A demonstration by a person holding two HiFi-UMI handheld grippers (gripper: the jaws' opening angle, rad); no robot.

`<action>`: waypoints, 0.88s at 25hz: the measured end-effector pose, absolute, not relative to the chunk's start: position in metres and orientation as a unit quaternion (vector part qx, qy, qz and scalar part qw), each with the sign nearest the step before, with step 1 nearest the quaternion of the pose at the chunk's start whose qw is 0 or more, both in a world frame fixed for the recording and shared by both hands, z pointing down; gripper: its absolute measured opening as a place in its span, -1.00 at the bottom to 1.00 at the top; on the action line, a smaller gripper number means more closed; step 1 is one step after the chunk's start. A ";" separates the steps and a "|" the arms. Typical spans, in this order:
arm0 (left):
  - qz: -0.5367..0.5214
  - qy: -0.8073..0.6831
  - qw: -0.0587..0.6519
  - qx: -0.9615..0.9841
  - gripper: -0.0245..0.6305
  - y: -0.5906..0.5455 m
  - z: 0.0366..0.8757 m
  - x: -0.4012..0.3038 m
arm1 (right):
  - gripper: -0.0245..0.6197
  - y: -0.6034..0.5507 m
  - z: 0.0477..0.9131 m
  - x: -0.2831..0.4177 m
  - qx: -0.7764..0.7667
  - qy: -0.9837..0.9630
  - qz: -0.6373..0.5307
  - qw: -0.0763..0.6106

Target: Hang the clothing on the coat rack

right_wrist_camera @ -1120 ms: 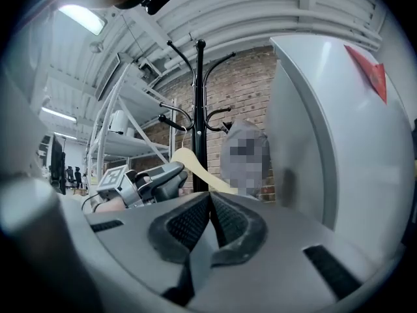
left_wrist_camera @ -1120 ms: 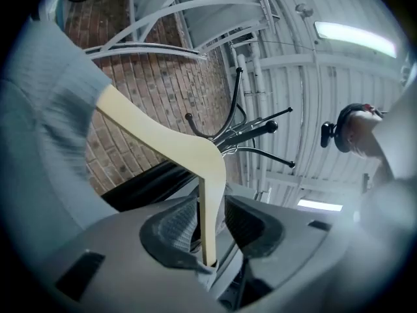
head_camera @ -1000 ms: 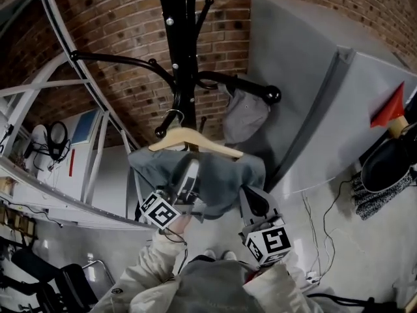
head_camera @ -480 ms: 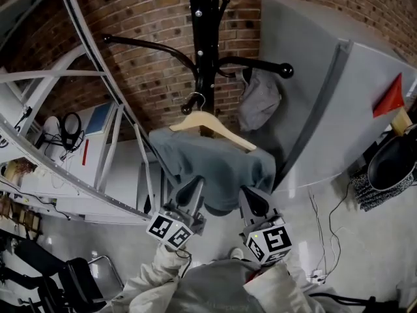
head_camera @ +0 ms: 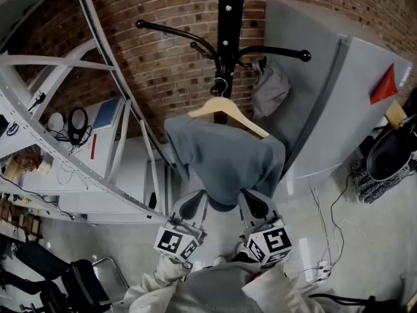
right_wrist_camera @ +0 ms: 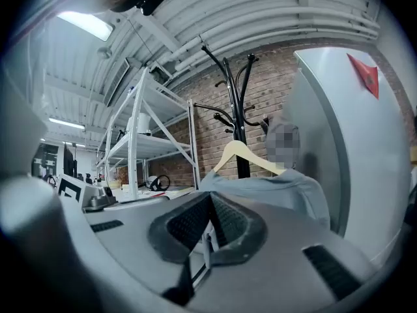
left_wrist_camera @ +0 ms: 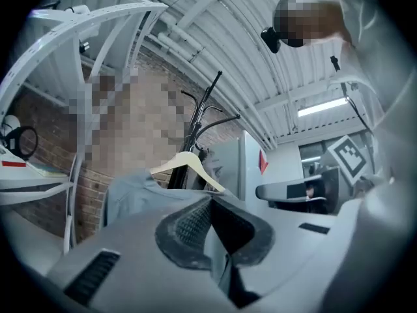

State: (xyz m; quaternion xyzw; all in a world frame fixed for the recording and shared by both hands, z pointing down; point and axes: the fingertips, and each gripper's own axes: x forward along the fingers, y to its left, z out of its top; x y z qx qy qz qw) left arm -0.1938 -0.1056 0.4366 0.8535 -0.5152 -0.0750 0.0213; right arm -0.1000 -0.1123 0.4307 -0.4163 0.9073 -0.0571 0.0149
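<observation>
A grey-blue garment [head_camera: 225, 158] hangs on a wooden hanger [head_camera: 227, 109], whose hook sits on an arm of the black coat rack [head_camera: 228, 25]. Both grippers are just below the garment's hem and apart from it. My left gripper [head_camera: 194, 204] is shut with nothing between its pads, and so is my right gripper [head_camera: 253, 203]. In the left gripper view the closed left gripper [left_wrist_camera: 212, 201] points up at the garment [left_wrist_camera: 130, 191] and hanger [left_wrist_camera: 186, 163]. The right gripper view shows the right gripper [right_wrist_camera: 210, 197] closed, with the garment [right_wrist_camera: 273, 188] beyond it.
A grey cap [head_camera: 270, 87] hangs on another rack arm. A tall grey cabinet [head_camera: 339, 109] stands right of the rack, and white metal shelving [head_camera: 85, 103] with headphones [head_camera: 78, 119] stands left. Cables [head_camera: 319, 266] lie on the floor at the right.
The left gripper has drawn back down from the garment and shut its jaws. The garment stays hanging on the rack. The right gripper has held its place.
</observation>
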 end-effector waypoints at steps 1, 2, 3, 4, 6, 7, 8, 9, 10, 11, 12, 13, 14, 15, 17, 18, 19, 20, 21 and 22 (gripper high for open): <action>-0.070 -0.519 0.022 0.852 -0.90 -0.099 0.439 -0.198 | -0.85 -0.106 0.433 -0.103 -0.419 0.906 -0.058 0.014; -0.064 -0.523 0.021 0.850 -0.90 -0.093 0.441 -0.203 | -0.85 -0.099 0.434 -0.106 -0.421 0.905 -0.058 0.013; -0.058 -0.526 0.018 0.849 -0.90 -0.087 0.444 -0.206 | -0.85 -0.093 0.435 -0.109 -0.424 0.904 -0.058 0.011; -0.054 -0.526 0.014 0.848 -0.90 -0.082 0.447 -0.209 | -0.85 -0.087 0.435 -0.111 -0.426 0.903 -0.056 0.008; -0.049 -0.525 0.012 0.850 -0.90 -0.071 0.450 -0.213 | -0.85 -0.075 0.435 -0.114 -0.432 0.900 -0.054 0.003; -0.048 -0.524 0.013 0.850 -0.90 -0.066 0.449 -0.213 | -0.85 -0.069 0.437 -0.115 -0.435 0.899 -0.055 0.003; -0.049 -0.522 0.014 0.852 -0.90 -0.061 0.449 -0.213 | -0.85 -0.065 0.438 -0.115 -0.438 0.897 -0.056 0.002; -0.050 -0.518 0.012 0.854 -0.90 -0.057 0.450 -0.213 | -0.85 -0.060 0.438 -0.115 -0.441 0.896 -0.055 0.002; -0.051 -0.514 0.010 0.856 -0.90 -0.053 0.451 -0.212 | -0.85 -0.056 0.437 -0.116 -0.443 0.895 -0.054 0.000; -0.052 -0.511 0.008 0.858 -0.90 -0.048 0.451 -0.211 | -0.85 -0.052 0.436 -0.116 -0.444 0.895 -0.052 -0.002; -0.051 -0.509 0.008 0.859 -0.90 -0.044 0.451 -0.211 | -0.85 -0.048 0.434 -0.117 -0.445 0.894 -0.050 -0.004; -0.050 -0.508 0.010 0.860 -0.90 -0.041 0.450 -0.211 | -0.85 -0.044 0.434 -0.118 -0.445 0.894 -0.049 -0.006; -0.049 -0.507 0.013 0.860 -0.90 -0.038 0.450 -0.212 | -0.85 -0.041 0.435 -0.119 -0.446 0.894 -0.049 -0.007; -0.049 -0.506 0.016 0.861 -0.90 -0.036 0.452 -0.212 | -0.85 -0.038 0.436 -0.119 -0.447 0.893 -0.049 -0.008; -0.050 -0.505 0.021 0.861 -0.90 -0.033 0.455 -0.211 | -0.85 -0.034 0.436 -0.119 -0.448 0.893 -0.048 -0.012; -0.051 -0.504 0.021 0.862 -0.90 -0.033 0.458 -0.210 | -0.85 -0.033 0.437 -0.117 -0.449 0.892 -0.048 -0.013; -0.051 -0.502 0.020 0.863 -0.90 -0.034 0.459 -0.209 | -0.85 -0.033 0.438 -0.116 -0.451 0.891 -0.048 -0.012; -0.052 -0.500 0.018 0.864 -0.90 -0.034 0.460 -0.207 | -0.85 -0.034 0.439 -0.114 -0.453 0.890 -0.048 -0.012; -0.050 -0.501 0.017 0.864 -0.90 -0.035 0.459 -0.205 | -0.85 -0.035 0.440 -0.112 -0.454 0.890 -0.048 -0.012; -0.048 -0.503 0.018 0.863 -0.90 -0.036 0.456 -0.203 | -0.85 -0.036 0.440 -0.111 -0.455 0.889 -0.047 -0.011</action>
